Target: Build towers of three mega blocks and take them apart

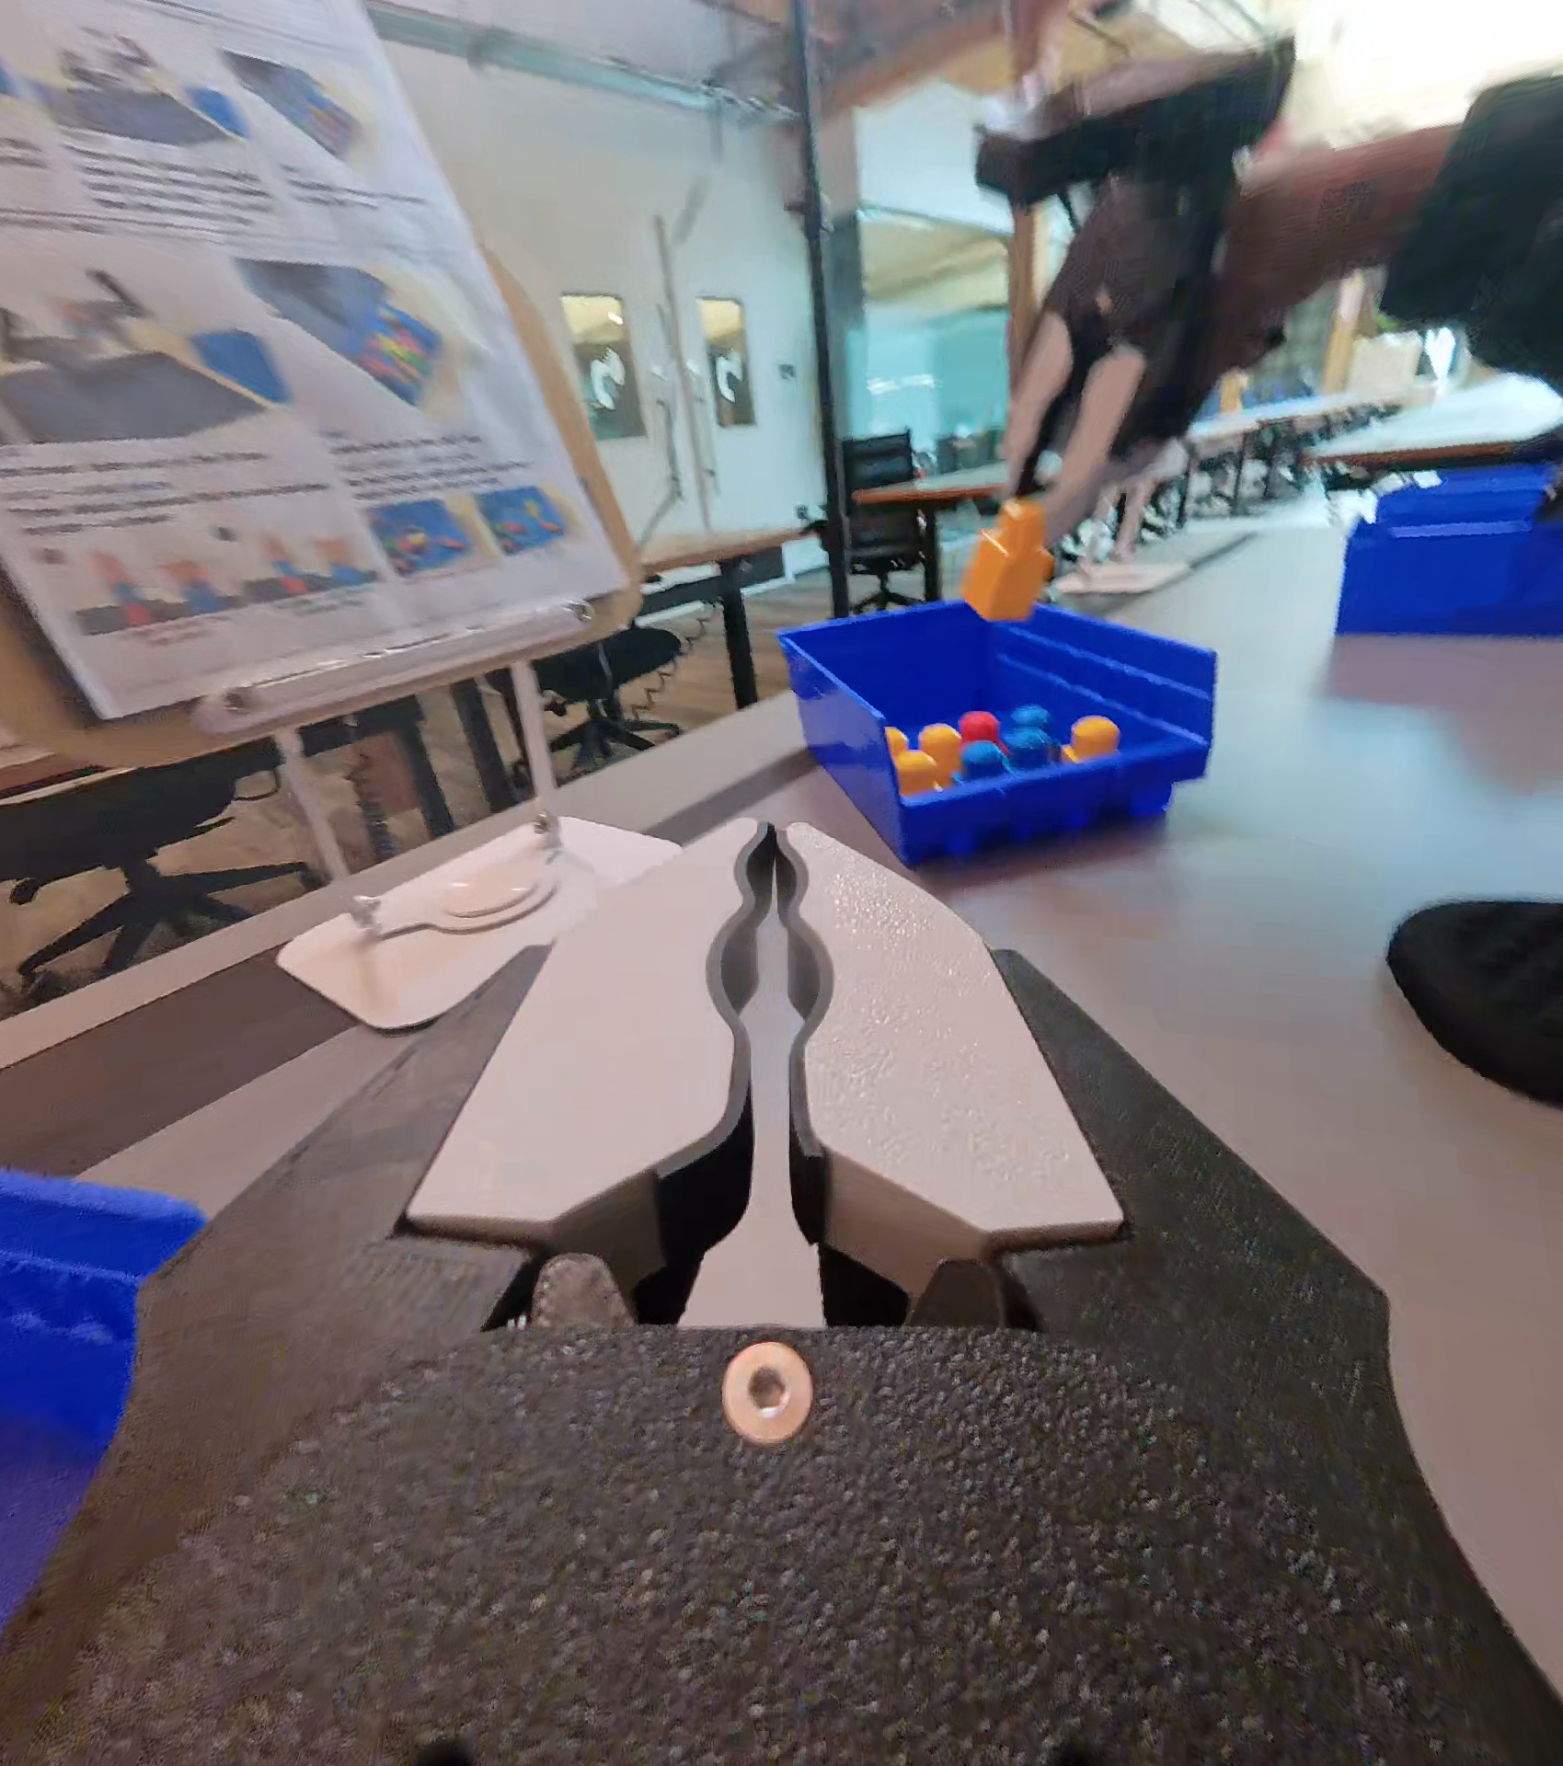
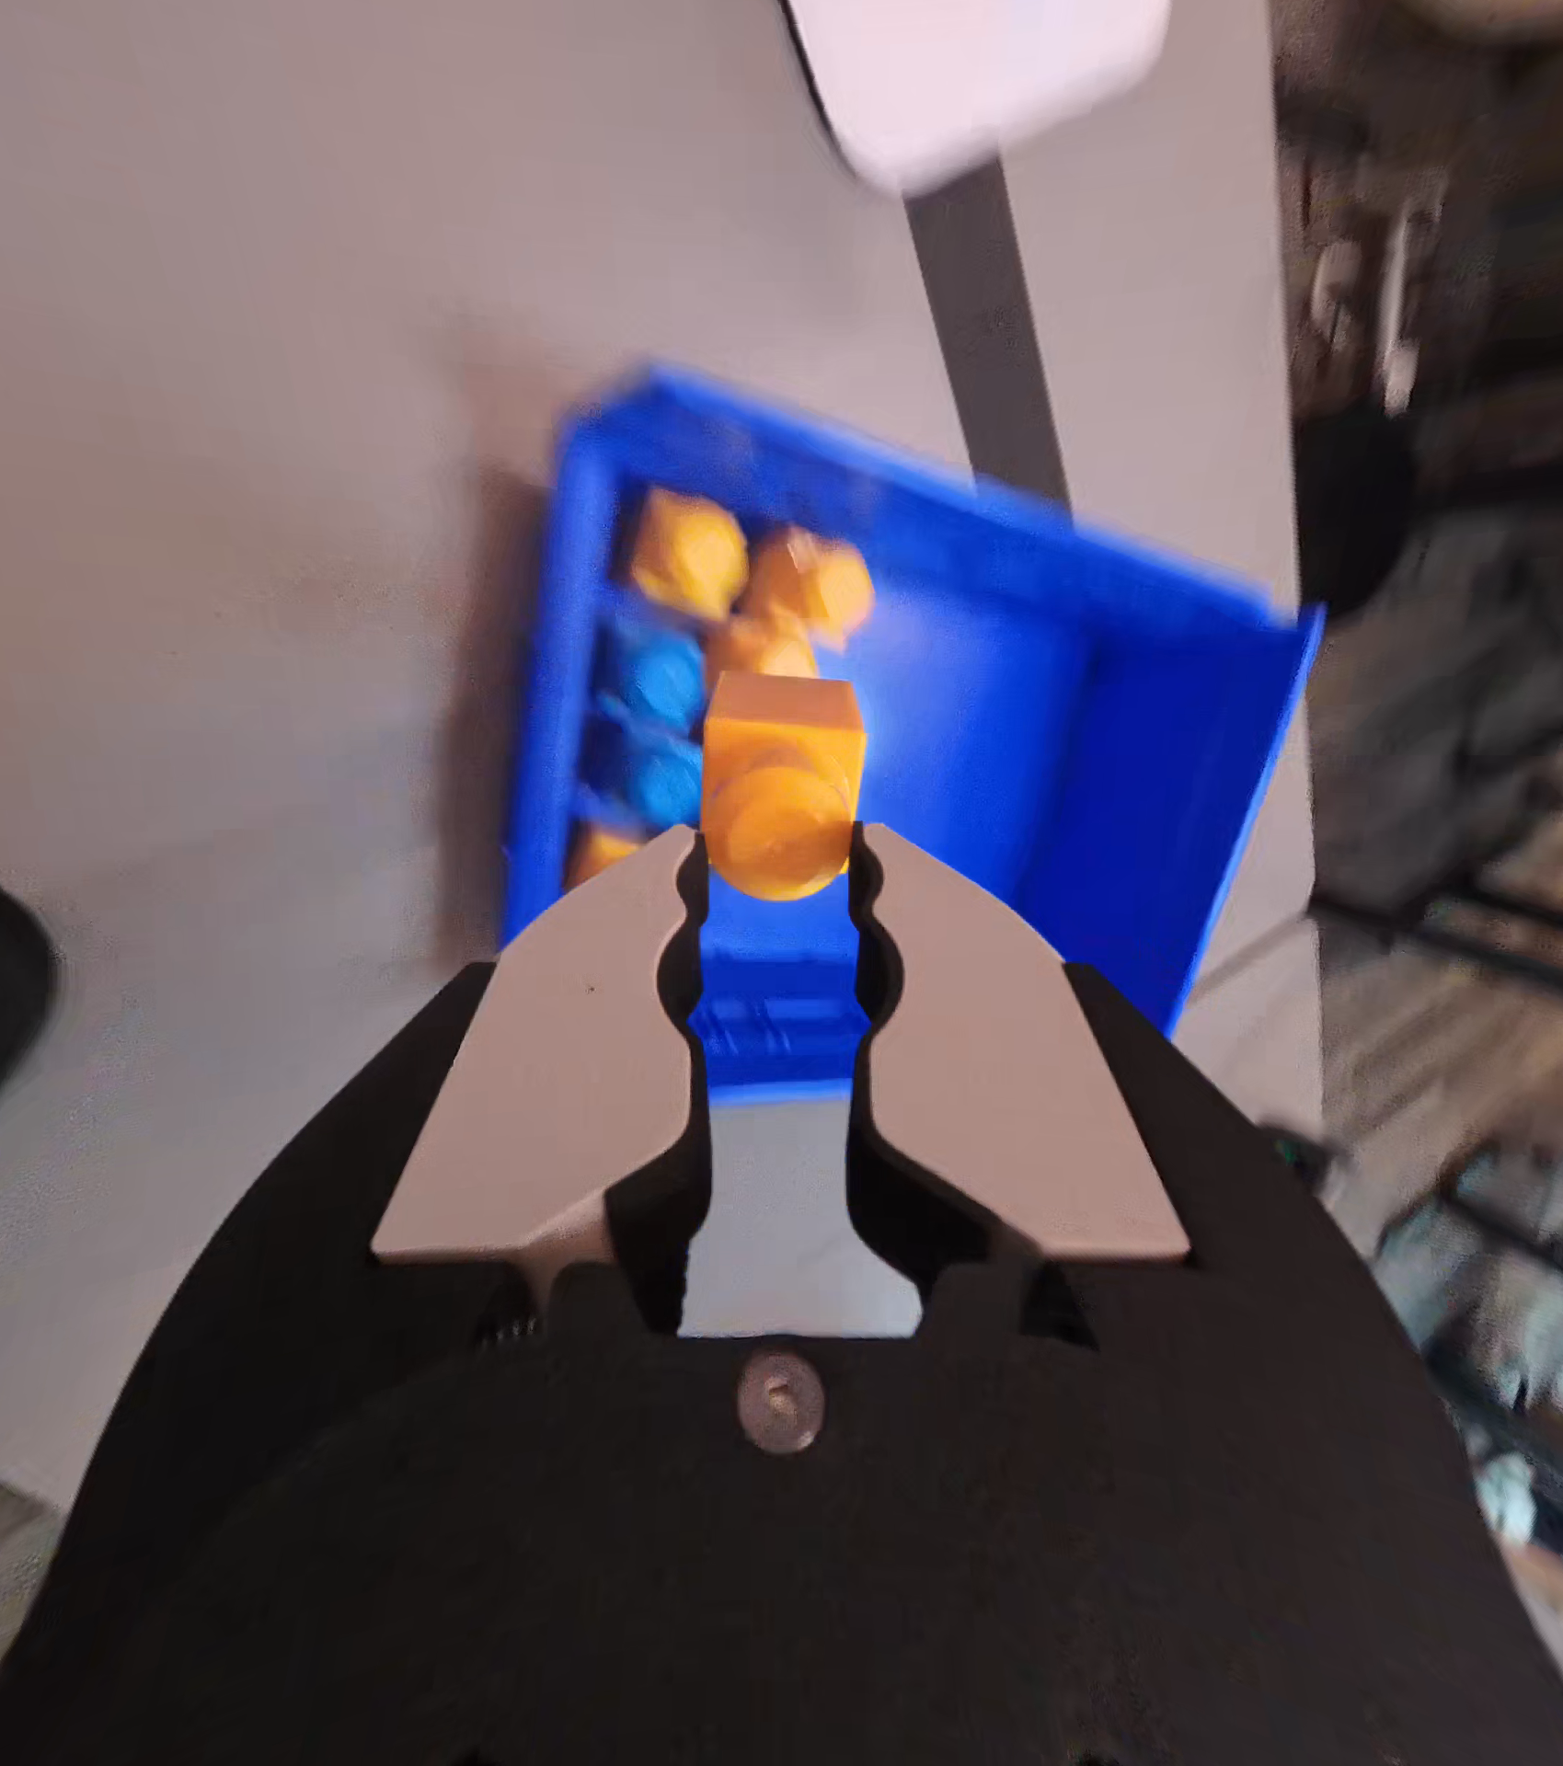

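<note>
My right gripper (image 2: 775,841) has its jaws clenched on an orange block (image 2: 777,793) above the blue bin (image 1: 1093,659) on the grey counter (image 1: 1236,908). My left gripper (image 1: 772,841) rests low, jaws closed, empty. Office chairs and desks stand behind.

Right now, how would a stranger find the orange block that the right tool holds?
Find the blue bin on the grey table. Above its rim, the right tool pinches an orange block. Unlike the blocks lying inside the bin, it hangs in the air.
</note>
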{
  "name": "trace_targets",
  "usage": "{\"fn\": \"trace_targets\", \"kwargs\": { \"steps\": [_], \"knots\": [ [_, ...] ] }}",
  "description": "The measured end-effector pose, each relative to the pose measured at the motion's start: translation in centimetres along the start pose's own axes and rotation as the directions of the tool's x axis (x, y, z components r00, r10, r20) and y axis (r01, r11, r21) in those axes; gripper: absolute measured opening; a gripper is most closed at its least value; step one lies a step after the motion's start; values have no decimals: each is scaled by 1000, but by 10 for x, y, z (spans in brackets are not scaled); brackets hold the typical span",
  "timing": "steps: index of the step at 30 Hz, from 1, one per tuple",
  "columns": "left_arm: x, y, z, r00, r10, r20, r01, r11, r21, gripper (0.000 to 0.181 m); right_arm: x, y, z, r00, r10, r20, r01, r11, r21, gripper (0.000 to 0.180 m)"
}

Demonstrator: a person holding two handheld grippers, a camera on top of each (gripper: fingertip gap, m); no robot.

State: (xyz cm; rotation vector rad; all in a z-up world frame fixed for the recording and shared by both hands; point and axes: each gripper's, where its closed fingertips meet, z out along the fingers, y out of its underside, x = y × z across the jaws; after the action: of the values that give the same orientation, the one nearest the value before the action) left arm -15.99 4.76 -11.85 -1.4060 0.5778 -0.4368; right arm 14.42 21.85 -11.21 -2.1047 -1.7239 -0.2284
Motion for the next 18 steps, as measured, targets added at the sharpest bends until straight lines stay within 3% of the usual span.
{"fn": "trace_targets", "kwargs": {
  "steps": [4,7,13,18],
  "knots": [
    [-19,-1,-4,997,-32,77,31,999,19,0,25,80,45,984,176,24,-168,965,-202,28],
    [-21,2,-3,996,-26,87,26,1000,7,0,15,109,78,965,249,88,-217,936,-276,28],
    [-18,11,1,997,-14,70,16,1000,-23,0,-13,99,100,934,287,211,-227,936,-268,29],
    [-16,11,1,998,-8,61,10,1000,-28,0,-26,104,110,935,266,233,-177,923,-341,29]
  ]
}}
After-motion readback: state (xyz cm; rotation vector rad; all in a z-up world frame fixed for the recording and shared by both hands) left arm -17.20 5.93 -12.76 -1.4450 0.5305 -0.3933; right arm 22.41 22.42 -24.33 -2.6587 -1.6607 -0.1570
